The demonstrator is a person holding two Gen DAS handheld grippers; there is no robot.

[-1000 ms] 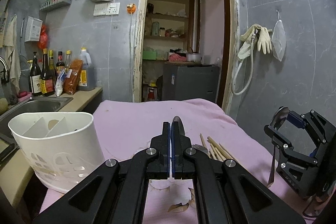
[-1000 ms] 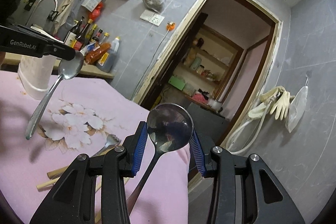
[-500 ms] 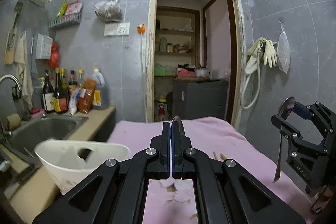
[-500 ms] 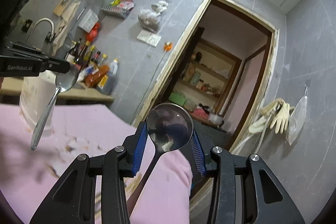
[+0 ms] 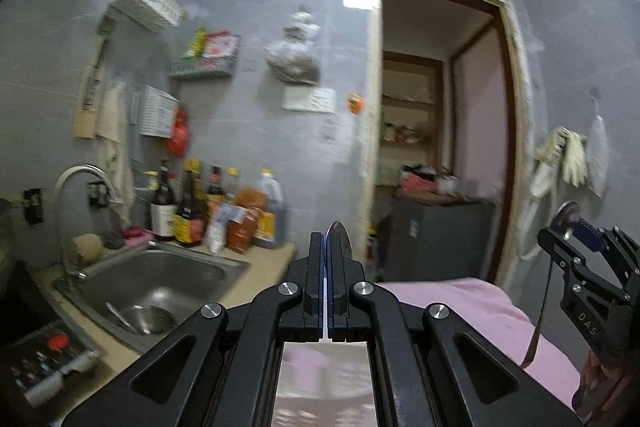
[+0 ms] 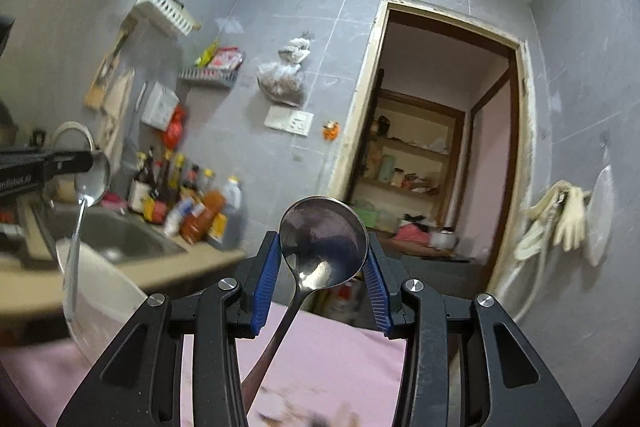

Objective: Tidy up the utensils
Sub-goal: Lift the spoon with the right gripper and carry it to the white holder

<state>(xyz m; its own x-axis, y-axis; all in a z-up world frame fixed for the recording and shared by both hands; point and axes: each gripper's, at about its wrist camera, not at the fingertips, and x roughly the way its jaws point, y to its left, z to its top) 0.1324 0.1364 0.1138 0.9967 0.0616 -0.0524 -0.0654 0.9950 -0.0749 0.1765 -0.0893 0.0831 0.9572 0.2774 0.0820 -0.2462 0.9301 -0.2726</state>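
Each hand-held gripper, left [image 5: 326,291] and right [image 6: 323,269], clenches its own spoon [image 6: 324,241] by the bowl; dangling handles could swing and miss the holder [image 6: 102,301].

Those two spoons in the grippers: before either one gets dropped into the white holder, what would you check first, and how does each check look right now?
1. Left gripper grips its spoon: ok, clamped at the bowl, handle hanging down.
2. Right gripper grips its spoon: ok, bowl between the blue pads.
3. Left spoon handle over the white utensil holder: cannot tell, blurred.
4. Holder compartment free: cannot tell, inside hidden.
5. Grippers apart: ok.
6. Right spoon near the holder: not ok, off to its side.
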